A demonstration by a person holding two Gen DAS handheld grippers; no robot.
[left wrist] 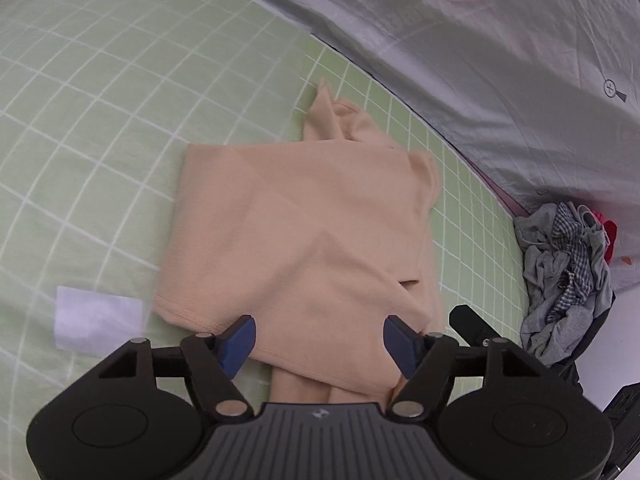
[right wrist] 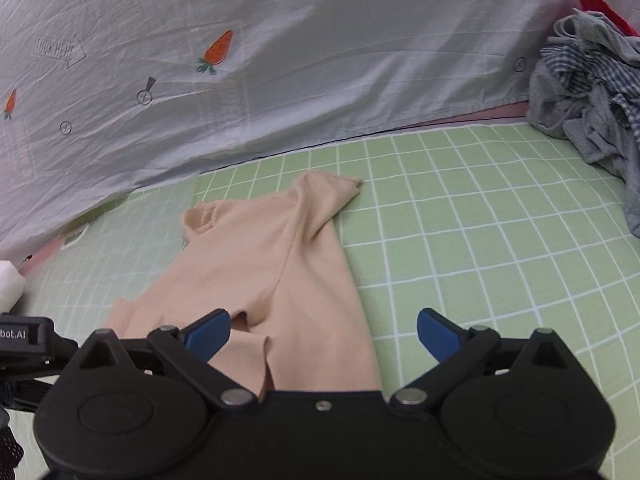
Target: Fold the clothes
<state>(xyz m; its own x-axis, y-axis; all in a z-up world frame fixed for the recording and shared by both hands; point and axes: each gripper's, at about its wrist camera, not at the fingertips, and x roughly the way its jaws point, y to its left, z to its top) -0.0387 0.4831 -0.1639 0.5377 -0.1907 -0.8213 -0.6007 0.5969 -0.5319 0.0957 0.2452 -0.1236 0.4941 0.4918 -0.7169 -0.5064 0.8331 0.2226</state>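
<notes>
Lying between parted left gripper (left wrist: 318,340) fingers, untouched, folded beige top (left wrist: 296,232)

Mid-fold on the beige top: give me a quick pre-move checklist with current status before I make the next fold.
1. Left gripper free of cloth: ok, it stands open over the beige top, pads apart.
2. Right gripper free: ok, open, nothing pinched.
3. Top lying flat on the green checked sheet: not ok, one sleeve sticks out at the far end.
4. Near hem reachable: cannot tell, the gripper body hides it.
5. Pile of unfolded clothes apart from the top: ok.
6. Grey carrot-print cover off the top: ok.
</notes>
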